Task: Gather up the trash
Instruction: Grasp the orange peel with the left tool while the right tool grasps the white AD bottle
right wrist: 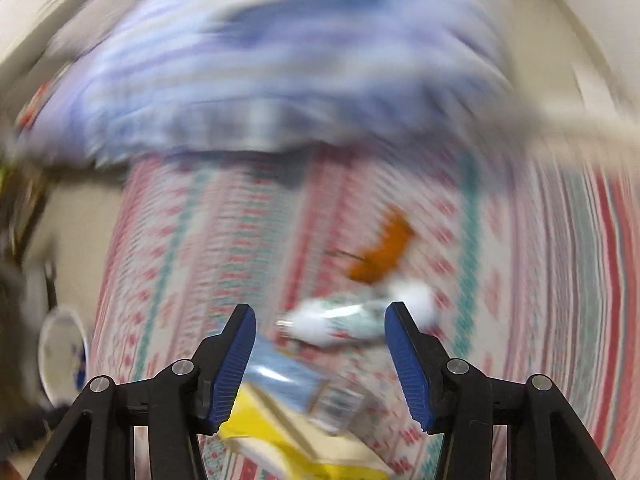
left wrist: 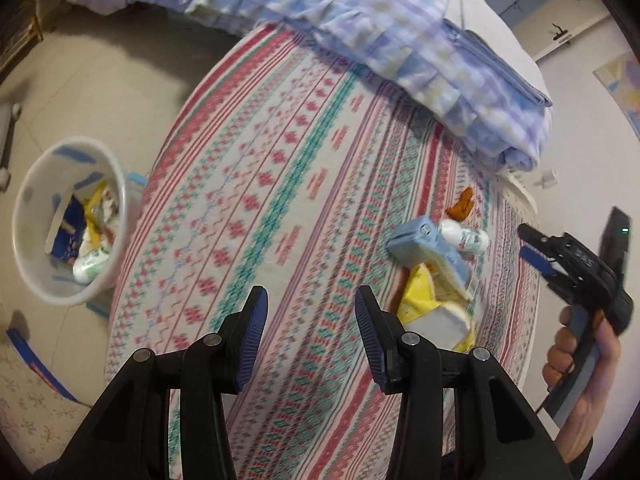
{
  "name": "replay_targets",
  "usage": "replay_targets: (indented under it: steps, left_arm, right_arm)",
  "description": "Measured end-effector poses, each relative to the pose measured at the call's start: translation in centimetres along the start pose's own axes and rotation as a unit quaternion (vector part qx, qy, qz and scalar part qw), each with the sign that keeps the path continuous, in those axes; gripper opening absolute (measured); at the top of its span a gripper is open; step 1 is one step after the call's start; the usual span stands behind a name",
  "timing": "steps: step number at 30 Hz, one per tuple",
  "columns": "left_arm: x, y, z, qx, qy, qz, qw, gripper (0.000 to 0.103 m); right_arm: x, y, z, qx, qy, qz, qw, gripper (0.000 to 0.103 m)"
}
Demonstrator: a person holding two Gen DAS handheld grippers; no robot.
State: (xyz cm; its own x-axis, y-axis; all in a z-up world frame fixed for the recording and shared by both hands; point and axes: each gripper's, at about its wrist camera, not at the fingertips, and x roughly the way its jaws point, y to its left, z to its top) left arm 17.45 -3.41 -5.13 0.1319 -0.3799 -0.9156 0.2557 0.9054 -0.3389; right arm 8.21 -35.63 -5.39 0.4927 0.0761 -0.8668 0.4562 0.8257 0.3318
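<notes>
A small heap of trash lies on the patterned bed sheet [left wrist: 280,160]: a light blue carton [left wrist: 424,240], a small white bottle [left wrist: 466,236], an orange scrap [left wrist: 462,206] and a yellow wrapper [left wrist: 420,304]. My left gripper [left wrist: 310,320] hangs open over the sheet, left of the heap, with nothing between its fingers. A hand holds my right gripper [left wrist: 532,244] at the heap's right side. The blurred right wrist view shows that gripper [right wrist: 320,336] open above the white bottle [right wrist: 340,320], the blue carton [right wrist: 288,380] and the yellow wrapper [right wrist: 272,436], gripping none of them. The orange scrap [right wrist: 384,252] lies farther off.
A white bin [left wrist: 36,188] holding several pieces of trash stands on the floor left of the bed; it also shows as a blur [right wrist: 60,352] in the right wrist view. A folded blue checked quilt [left wrist: 380,32] covers the far end of the bed.
</notes>
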Motion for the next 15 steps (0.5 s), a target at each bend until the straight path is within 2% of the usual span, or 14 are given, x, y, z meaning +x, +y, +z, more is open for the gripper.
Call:
replay_targets:
  steps: [3, 5, 7, 9, 12, 15]
  left_arm:
    - [-0.4, -1.6, 0.4, 0.002, -0.020, 0.011, 0.9997, 0.048]
    - [-0.6, -2.6, 0.4, 0.003, -0.026, 0.019, 0.9995, 0.048]
    - [-1.1, -3.5, 0.4, 0.007, -0.035, 0.025, 0.9990, 0.048]
    - [-1.7, -4.6, 0.4, 0.014, -0.043, 0.029, 0.9985, 0.048]
    - [-2.3, -6.1, 0.6, 0.024, -0.050, 0.033, 0.9979, 0.048]
    - [-2.5, -7.8, 1.3, 0.044, -0.064, 0.054, 0.9955, 0.048]
  right_arm:
    - [1.5, -3.5, 1.0, 0.067, 0.021, 0.017, 0.997, 0.059]
    - [2.8, -5.6, 1.0, 0.124, 0.035, 0.033, 0.991, 0.059]
    - [4.8, -6.8, 0.4, 0.167, 0.065, 0.031, 0.983, 0.059]
    - [6.0, -6.6, 0.3, 0.170, 0.084, 0.028, 0.981, 0.059]
    - [6.7, -6.0, 0.7, 0.172, 0.081, 0.043, 0.981, 0.059]
    - [8.2, -5.2, 0.5, 0.182, 0.097, 0.052, 0.977, 0.060]
